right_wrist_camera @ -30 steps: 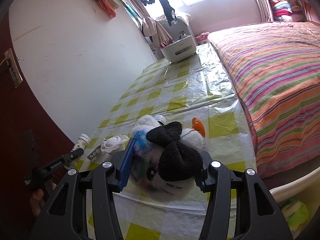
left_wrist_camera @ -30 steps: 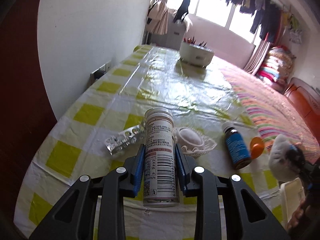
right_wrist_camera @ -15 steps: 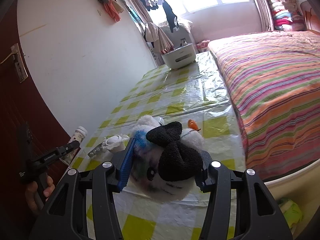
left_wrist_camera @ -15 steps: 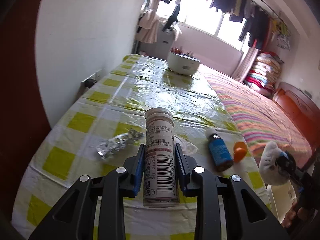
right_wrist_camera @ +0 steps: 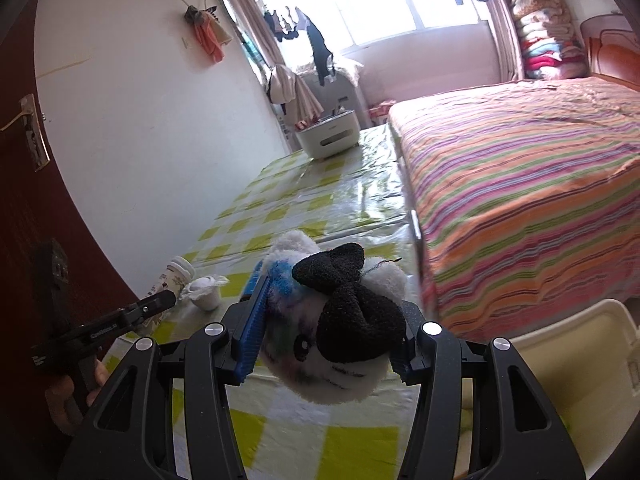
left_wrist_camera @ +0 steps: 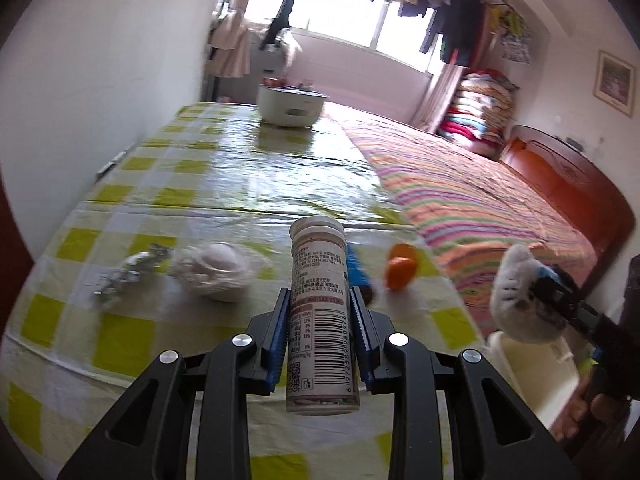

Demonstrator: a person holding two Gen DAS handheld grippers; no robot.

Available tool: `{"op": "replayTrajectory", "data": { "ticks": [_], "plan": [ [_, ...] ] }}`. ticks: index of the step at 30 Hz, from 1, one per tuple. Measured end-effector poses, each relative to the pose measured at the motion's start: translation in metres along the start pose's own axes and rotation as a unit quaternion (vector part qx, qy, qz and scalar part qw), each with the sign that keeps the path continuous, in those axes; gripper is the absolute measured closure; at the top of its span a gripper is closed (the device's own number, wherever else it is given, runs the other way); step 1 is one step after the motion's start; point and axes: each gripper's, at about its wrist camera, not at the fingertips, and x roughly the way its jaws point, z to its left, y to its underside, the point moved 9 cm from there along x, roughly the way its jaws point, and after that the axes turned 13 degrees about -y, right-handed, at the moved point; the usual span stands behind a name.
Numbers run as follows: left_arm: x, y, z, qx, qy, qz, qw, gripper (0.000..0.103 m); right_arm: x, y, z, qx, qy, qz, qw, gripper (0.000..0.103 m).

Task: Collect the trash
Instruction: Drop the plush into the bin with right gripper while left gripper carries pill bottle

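Pinching a white tablet tube [left_wrist_camera: 320, 320] between its blue pads, the left gripper [left_wrist_camera: 320, 344] sat at lower centre of the left wrist view, the tube's cap toward the upper frame and its barcode label facing the camera; the tube was raised above the yellow-checked tablecloth [left_wrist_camera: 200, 172]; on the cloth, left of centre, lay a crumpled foil blister pack [left_wrist_camera: 128, 276] and just beside it a white paper cup liner [left_wrist_camera: 216, 272]; right of the tube lay an orange cap [left_wrist_camera: 400, 270], with a blue-labelled bottle [left_wrist_camera: 356, 272] mostly hidden behind the tube; a white container [left_wrist_camera: 288, 108] stood at the upper centre of the cloth; the striped bed [left_wrist_camera: 480, 208] filled the right side. In the right wrist view, the right gripper [right_wrist_camera: 324, 340] was closed on a white plush toy [right_wrist_camera: 320, 328] with a black bow, at lower centre; a cream bin [right_wrist_camera: 572, 356] showed at lower right, rim only; the left gripper appeared at lower left, held by a hand [right_wrist_camera: 68, 400].
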Motion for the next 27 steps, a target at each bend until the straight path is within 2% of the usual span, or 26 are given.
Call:
{"op": "replayTrajectory", "data": {
  "ticks": [7, 13, 20, 27],
  "plan": [
    [-0.023, -0.003, -0.061, 0.047, 0.024, -0.026, 0.9983, 0.075, -0.03, 0.001, -0.026, 0.009, 0.04, -0.022, 0.999, 0.053],
    [-0.041, 0.0, -0.123, 0.083, 0.066, -0.037, 0.9937, 0.075, -0.054, 0.01, -0.055, 0.032, 0.075, -0.036, 0.996, 0.053],
    [-0.041, 0.022, -0.161, 0.111, 0.097, -0.02, 0.9889, 0.075, -0.088, 0.024, -0.081, 0.046, 0.121, -0.05, 0.99, 0.053],
    [-0.04, 0.037, -0.184, 0.13, 0.112, -0.008, 0.9851, 0.075, -0.119, 0.028, -0.092, 0.054, 0.156, -0.074, 0.984, 0.052]
  ]
}}
